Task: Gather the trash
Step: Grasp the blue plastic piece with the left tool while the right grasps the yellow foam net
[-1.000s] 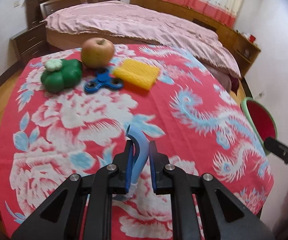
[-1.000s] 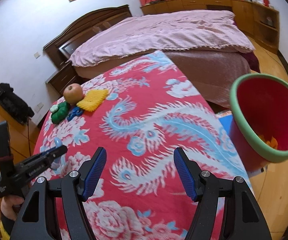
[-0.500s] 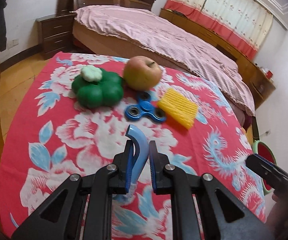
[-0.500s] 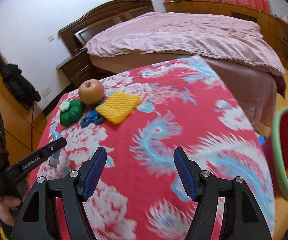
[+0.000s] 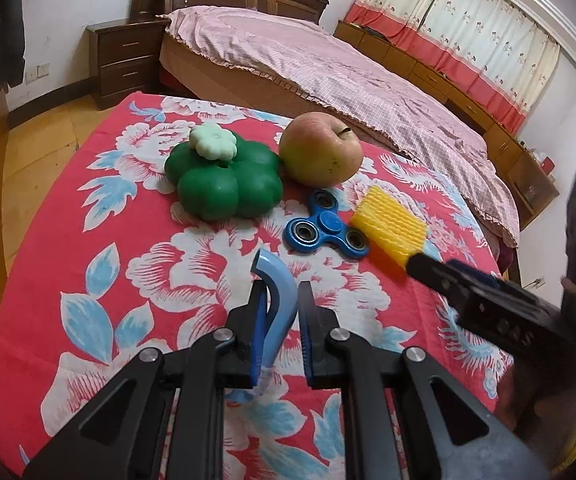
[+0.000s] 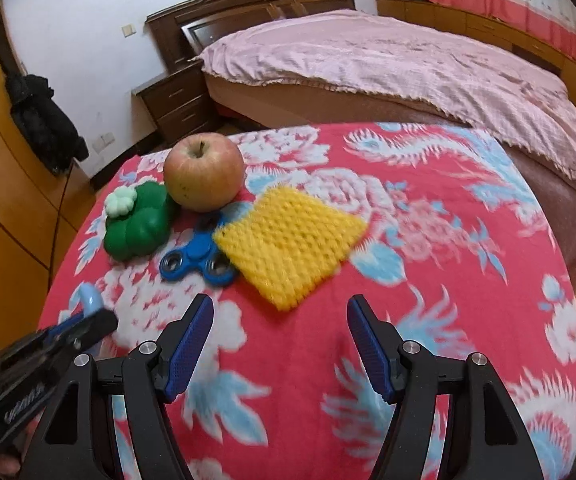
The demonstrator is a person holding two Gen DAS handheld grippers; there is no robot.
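L gripper (image 5: 279,300) clamped on curved light-blue plastic piece (image 5: 277,300), tip sticks up past pads. R gripper (image 6: 279,320) jaws apart, nothing between, over red floral cloth (image 6: 408,280), just before yellow foam net (image 6: 288,240). Net touches blue fidget spinner (image 6: 195,260); apple (image 6: 203,172) & green pepper toy (image 6: 139,224) nearer far-left corner.
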